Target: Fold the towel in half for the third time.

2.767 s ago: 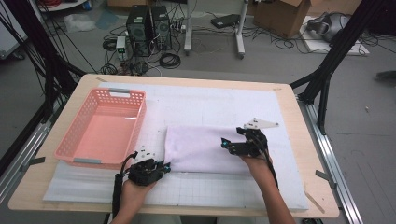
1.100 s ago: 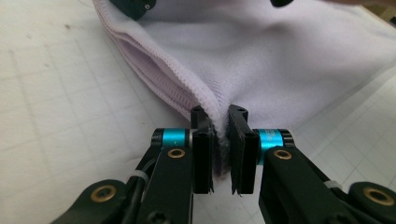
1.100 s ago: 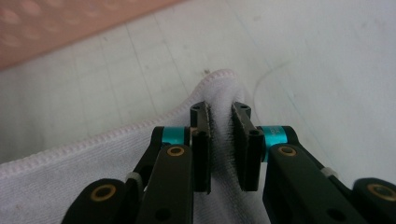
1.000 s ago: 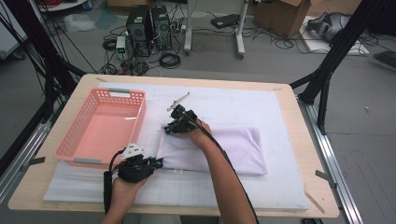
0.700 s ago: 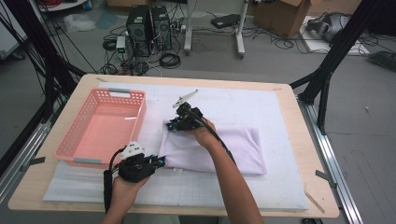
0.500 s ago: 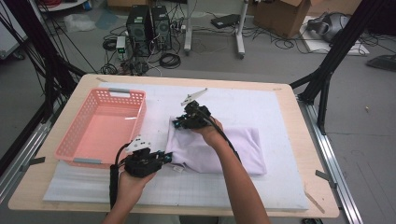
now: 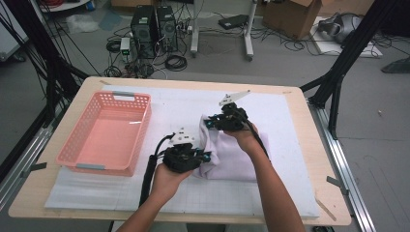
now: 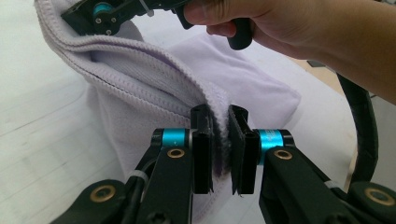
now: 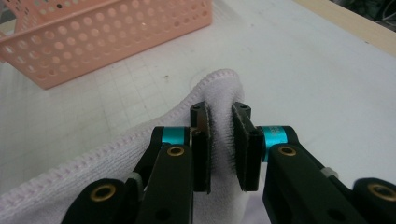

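Lilac towel (image 7: 232, 152) lies mid-table, partly folded, its left edge lifted: the left tool (image 8: 219, 140) pinches the near corner, the right tool (image 9: 220, 140) pinches the far corner. Judging by this, the fold is underway and stowing remains. Left of it, the pink basket (image 7: 72, 157) holds nothing.

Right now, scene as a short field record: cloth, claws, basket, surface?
cloth: lavender towel, folded, left edge lifted off the mat
left claw: shut on the towel's edge
right claw: shut on the towel's edge, farther from the person
basket: pink basket, left of the towel, nothing in it
surface: white mat on a wooden table
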Tool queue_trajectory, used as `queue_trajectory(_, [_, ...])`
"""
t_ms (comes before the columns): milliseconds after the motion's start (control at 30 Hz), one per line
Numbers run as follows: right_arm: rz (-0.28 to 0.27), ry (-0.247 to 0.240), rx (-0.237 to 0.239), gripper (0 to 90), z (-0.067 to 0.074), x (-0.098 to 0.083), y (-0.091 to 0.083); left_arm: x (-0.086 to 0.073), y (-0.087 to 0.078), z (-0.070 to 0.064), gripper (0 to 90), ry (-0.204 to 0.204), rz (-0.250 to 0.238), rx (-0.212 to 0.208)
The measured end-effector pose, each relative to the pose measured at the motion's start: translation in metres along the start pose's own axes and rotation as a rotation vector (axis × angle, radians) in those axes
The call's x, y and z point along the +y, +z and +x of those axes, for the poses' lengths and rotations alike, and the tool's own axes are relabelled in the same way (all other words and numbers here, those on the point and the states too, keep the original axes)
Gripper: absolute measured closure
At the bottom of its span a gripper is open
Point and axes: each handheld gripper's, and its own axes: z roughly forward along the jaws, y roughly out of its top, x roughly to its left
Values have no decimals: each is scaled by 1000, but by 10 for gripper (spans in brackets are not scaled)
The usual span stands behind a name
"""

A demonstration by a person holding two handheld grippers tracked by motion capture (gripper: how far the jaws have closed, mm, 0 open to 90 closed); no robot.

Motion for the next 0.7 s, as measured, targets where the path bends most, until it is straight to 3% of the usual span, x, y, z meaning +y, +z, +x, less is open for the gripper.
queue_trajectory(367, [-23, 39, -41, 786, -26, -34, -33, 6, 46, -16, 804, 25, 32, -42])
queue_trajectory(700, [-7, 27, -99, 779, -41, -59, -54, 11, 87, -34, 797, 34, 68, -60])
